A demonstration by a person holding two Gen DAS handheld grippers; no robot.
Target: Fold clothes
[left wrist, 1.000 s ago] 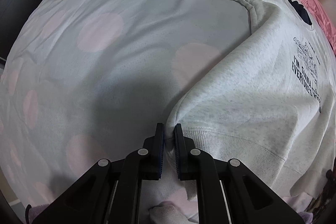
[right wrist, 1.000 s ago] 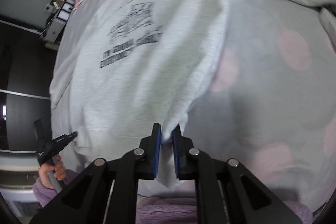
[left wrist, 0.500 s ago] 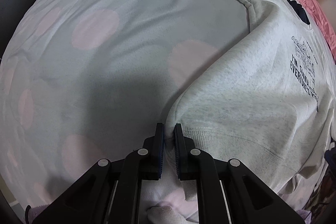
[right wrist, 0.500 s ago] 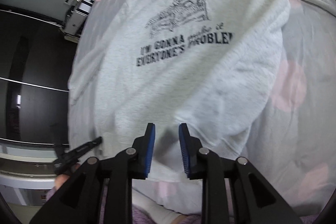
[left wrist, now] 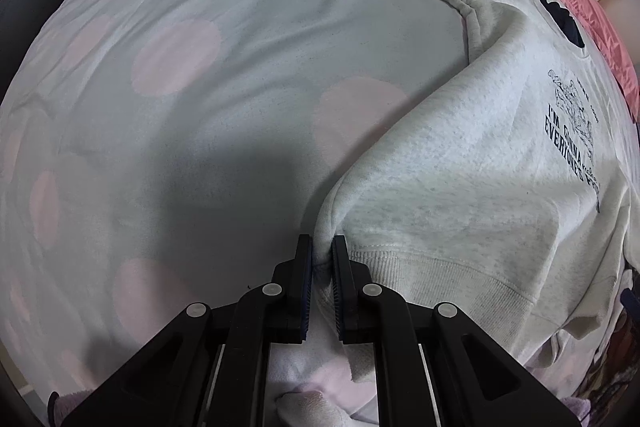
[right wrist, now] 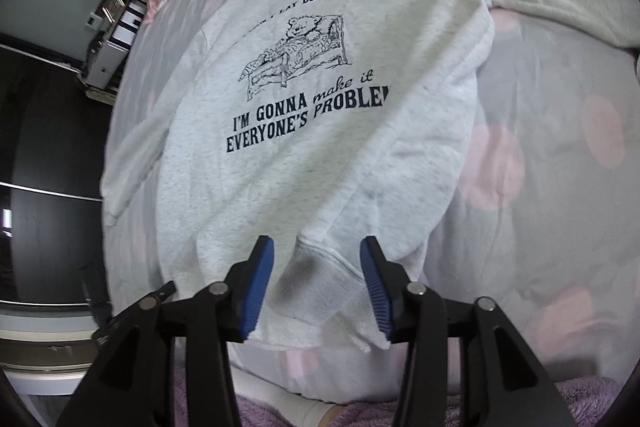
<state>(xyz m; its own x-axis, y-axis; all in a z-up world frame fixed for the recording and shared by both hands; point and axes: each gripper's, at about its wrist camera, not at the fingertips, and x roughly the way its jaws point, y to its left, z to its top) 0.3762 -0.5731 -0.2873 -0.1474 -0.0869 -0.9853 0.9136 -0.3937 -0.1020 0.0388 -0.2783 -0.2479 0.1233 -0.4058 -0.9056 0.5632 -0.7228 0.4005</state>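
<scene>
We spread the sweatshirt (right wrist: 320, 147) flat on the bed (left wrist: 200, 107), ahead of both tongs: the left tongs (left wrist: 319, 259) pinch its hem corner, while the right tongs (right wrist: 316, 267) have just been opening, nothing pinched. Next, we judge, comes folding a side inward.

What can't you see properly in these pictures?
- Sweatshirt print: last letters creased away in the right view; cut by the edge in the left view.
- Its hem corner: hidden between the left gripper pads.
- Objects beside the bed, right view: too small.

sweatshirt (right wrist: 320, 147) print: "I'M GONNA make it EVERYONE'S PROBLEM"
</scene>
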